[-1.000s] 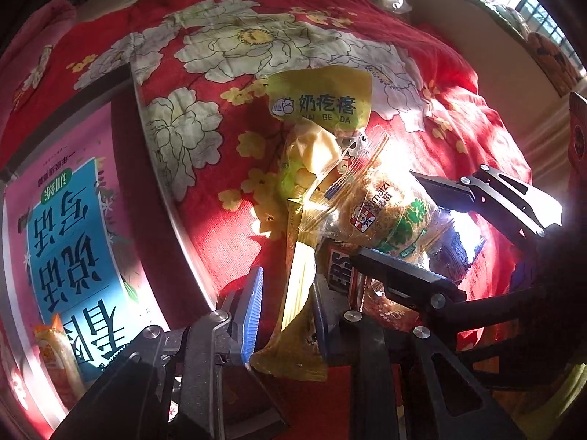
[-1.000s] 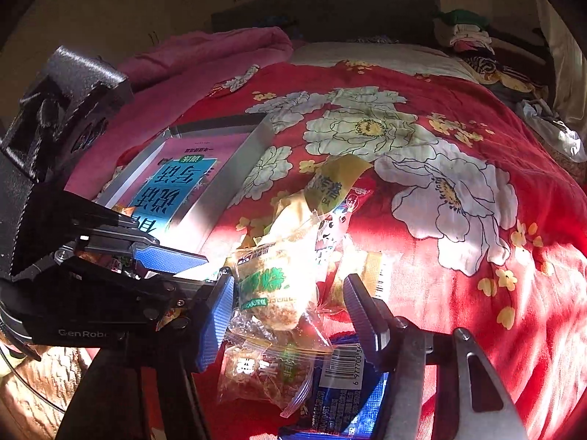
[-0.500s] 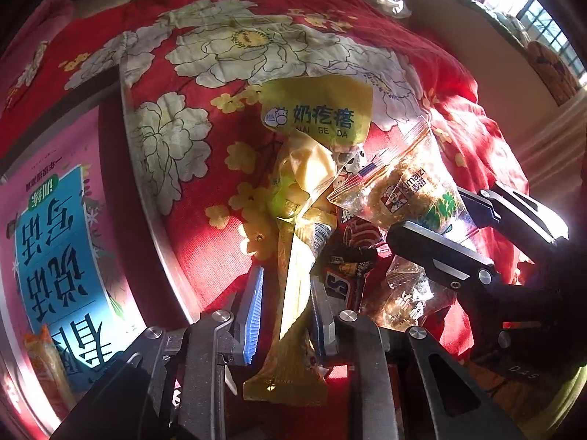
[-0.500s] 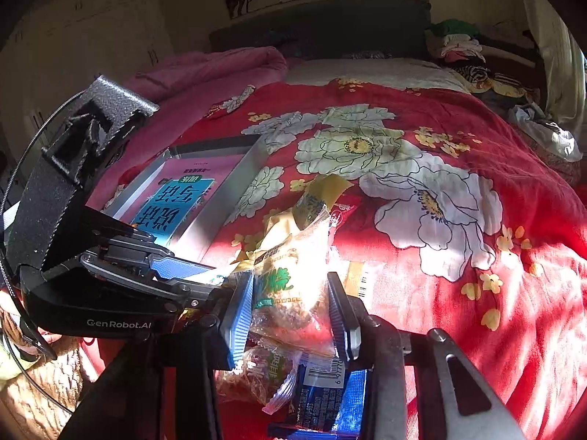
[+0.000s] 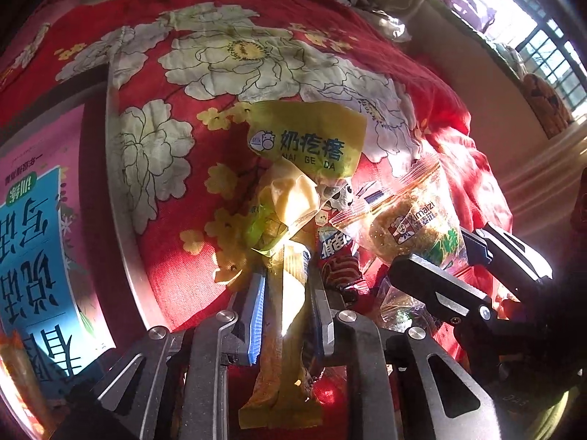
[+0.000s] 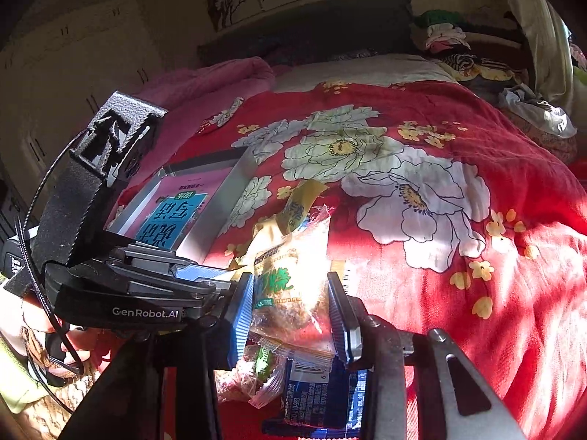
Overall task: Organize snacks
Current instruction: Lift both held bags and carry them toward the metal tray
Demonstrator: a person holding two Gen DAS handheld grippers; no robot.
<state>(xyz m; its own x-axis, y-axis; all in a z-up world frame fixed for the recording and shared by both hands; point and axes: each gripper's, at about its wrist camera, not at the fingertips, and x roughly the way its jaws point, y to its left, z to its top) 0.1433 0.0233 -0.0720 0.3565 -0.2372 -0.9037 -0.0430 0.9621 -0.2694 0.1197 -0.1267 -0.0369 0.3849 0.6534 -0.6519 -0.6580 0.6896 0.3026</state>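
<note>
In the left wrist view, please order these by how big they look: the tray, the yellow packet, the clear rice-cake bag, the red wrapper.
1. tray, partly cut off by the picture edge
2. yellow packet, also nearest to the camera
3. clear rice-cake bag, partly hidden
4. red wrapper, mostly hidden, so its place is unsure

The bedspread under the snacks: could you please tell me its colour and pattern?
The bedspread is red with large white flowers and small yellow blossoms, shown best in the right wrist view.
</note>
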